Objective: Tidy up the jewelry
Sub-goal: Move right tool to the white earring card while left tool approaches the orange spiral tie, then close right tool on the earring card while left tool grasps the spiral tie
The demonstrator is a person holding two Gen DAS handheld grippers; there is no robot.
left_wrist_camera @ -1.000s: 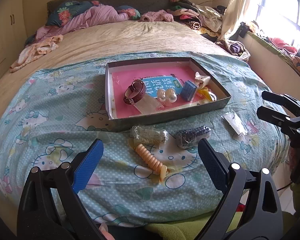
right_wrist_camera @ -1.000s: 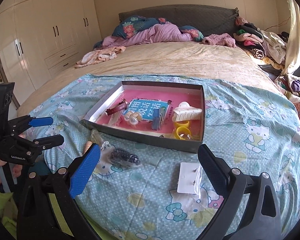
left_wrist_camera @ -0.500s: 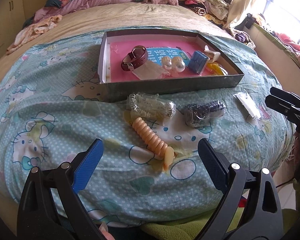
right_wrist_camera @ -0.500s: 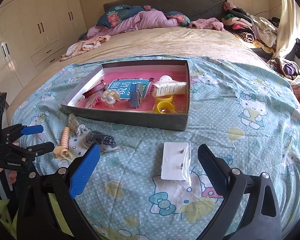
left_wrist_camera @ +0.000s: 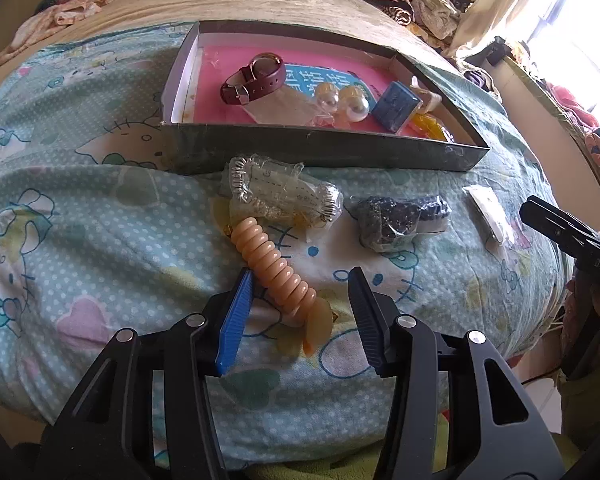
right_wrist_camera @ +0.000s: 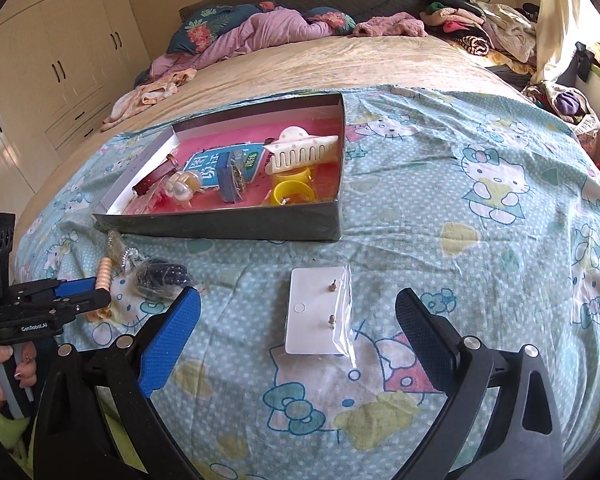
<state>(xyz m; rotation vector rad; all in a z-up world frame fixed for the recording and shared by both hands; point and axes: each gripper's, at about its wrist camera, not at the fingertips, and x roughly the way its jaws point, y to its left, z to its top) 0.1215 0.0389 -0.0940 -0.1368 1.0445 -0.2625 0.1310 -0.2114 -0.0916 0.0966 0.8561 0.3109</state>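
left gripper [left_wrist_camera: 300, 304] jaws spread either side of the peach coil hair tie [left_wrist_camera: 278, 270] on the bedsheet [left_wrist_camera: 100, 240], not clamped, near the tray [left_wrist_camera: 320, 148]. right gripper [right_wrist_camera: 298, 330] wide, over the earring card [right_wrist_camera: 314, 314].

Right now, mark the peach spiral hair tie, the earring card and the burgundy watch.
peach spiral hair tie [left_wrist_camera: 274, 266], left wrist view, middle coils.
earring card [right_wrist_camera: 314, 312], right wrist view, bare white face.
burgundy watch [left_wrist_camera: 260, 80], left wrist view, strap.
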